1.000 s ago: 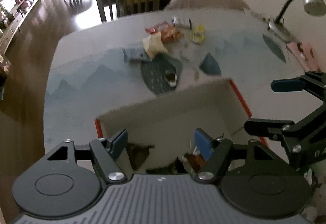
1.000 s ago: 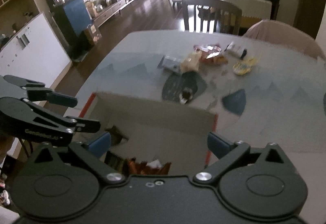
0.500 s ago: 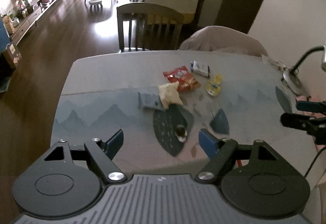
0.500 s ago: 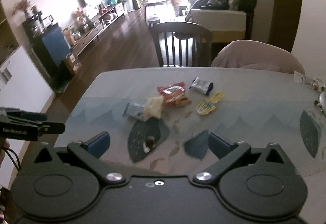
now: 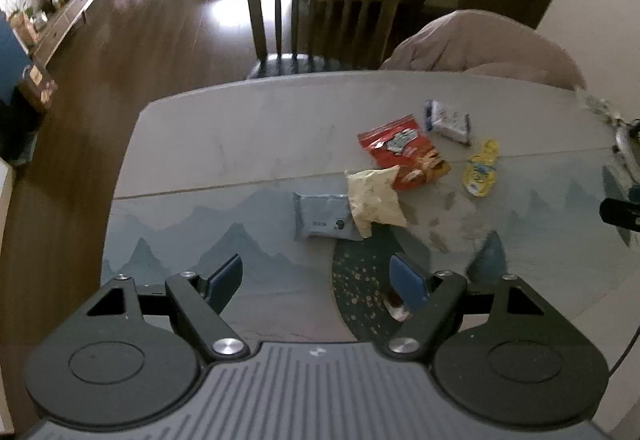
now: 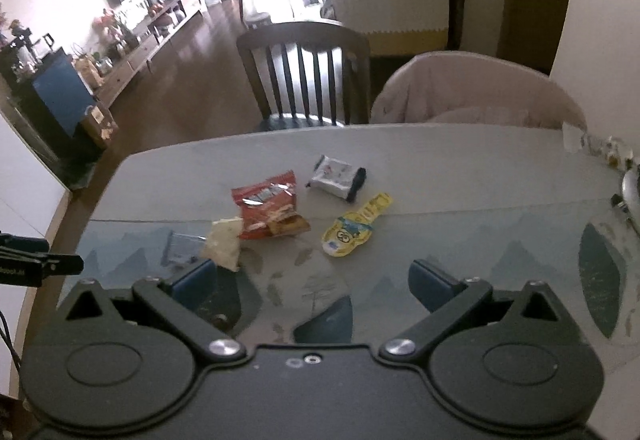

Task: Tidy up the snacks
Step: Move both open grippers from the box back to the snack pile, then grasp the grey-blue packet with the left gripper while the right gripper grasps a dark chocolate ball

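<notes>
Crinkled foil snack packets (image 5: 404, 151) lie on smooth table (image 5: 224, 143).

Table (image 5: 240, 143) bearing five snack packets (image 5: 404, 151)

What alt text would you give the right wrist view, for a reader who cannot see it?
The open, empty right gripper hovers over a table where five snack packets lie: red bag, pale bag, grey packet, white packet, yellow pouch. Two chairs stand behind; the left gripper enters at the left edge.

Home: dining table (image 6: 440, 155), wooden chair (image 6: 304, 75), sofa (image 6: 392, 11).
</notes>
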`<action>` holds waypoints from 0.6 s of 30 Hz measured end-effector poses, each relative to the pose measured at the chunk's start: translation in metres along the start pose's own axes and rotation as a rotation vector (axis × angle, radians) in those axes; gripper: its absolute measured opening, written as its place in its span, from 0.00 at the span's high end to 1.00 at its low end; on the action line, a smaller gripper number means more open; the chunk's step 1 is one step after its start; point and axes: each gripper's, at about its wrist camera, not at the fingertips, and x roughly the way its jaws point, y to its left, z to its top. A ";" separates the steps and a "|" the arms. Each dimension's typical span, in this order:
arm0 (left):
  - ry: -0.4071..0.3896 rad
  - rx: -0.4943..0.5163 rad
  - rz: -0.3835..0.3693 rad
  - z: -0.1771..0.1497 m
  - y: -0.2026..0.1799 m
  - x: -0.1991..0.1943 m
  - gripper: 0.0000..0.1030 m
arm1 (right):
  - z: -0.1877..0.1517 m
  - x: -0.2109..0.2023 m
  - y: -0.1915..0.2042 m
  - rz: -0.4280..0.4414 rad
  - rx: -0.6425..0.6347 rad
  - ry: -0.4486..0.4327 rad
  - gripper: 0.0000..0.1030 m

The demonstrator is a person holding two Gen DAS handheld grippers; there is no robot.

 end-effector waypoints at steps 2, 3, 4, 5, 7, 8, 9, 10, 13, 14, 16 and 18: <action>0.027 0.007 -0.004 0.008 -0.002 0.018 0.22 | 0.005 0.017 -0.003 -0.005 -0.005 0.019 0.01; 0.041 0.010 -0.004 0.011 -0.003 0.026 0.21 | 0.008 0.025 -0.005 -0.008 -0.008 0.029 0.01; 0.061 0.008 -0.007 0.015 -0.003 0.037 0.21 | 0.010 0.033 -0.006 -0.013 -0.012 0.038 0.01; 0.076 0.004 -0.006 0.017 -0.003 0.046 0.21 | 0.013 0.042 -0.007 -0.017 -0.013 0.047 0.01; 0.105 -0.011 -0.001 0.023 -0.001 0.064 0.22 | 0.016 0.060 -0.011 -0.022 -0.007 0.070 0.01; 0.116 -0.019 0.004 0.025 0.000 0.072 0.22 | 0.017 0.068 -0.013 -0.024 -0.004 0.083 0.02; 0.124 -0.021 0.013 0.028 0.001 0.081 0.22 | 0.017 0.077 -0.014 -0.023 -0.003 0.096 0.04; 0.132 -0.017 0.020 0.029 0.001 0.089 0.22 | 0.016 0.085 -0.013 -0.008 -0.009 0.111 0.05; 0.163 0.005 0.017 0.033 0.001 0.111 0.22 | 0.010 0.106 0.000 0.047 -0.054 0.181 0.06; 0.175 0.008 0.013 0.035 0.002 0.119 0.22 | 0.005 0.114 0.009 0.067 -0.078 0.211 0.09; 0.195 -0.003 0.004 0.037 0.006 0.132 0.22 | -0.004 0.126 0.028 0.104 -0.120 0.256 0.09; 0.211 -0.011 -0.010 0.041 0.010 0.144 0.22 | -0.013 0.135 0.045 0.135 -0.140 0.291 0.09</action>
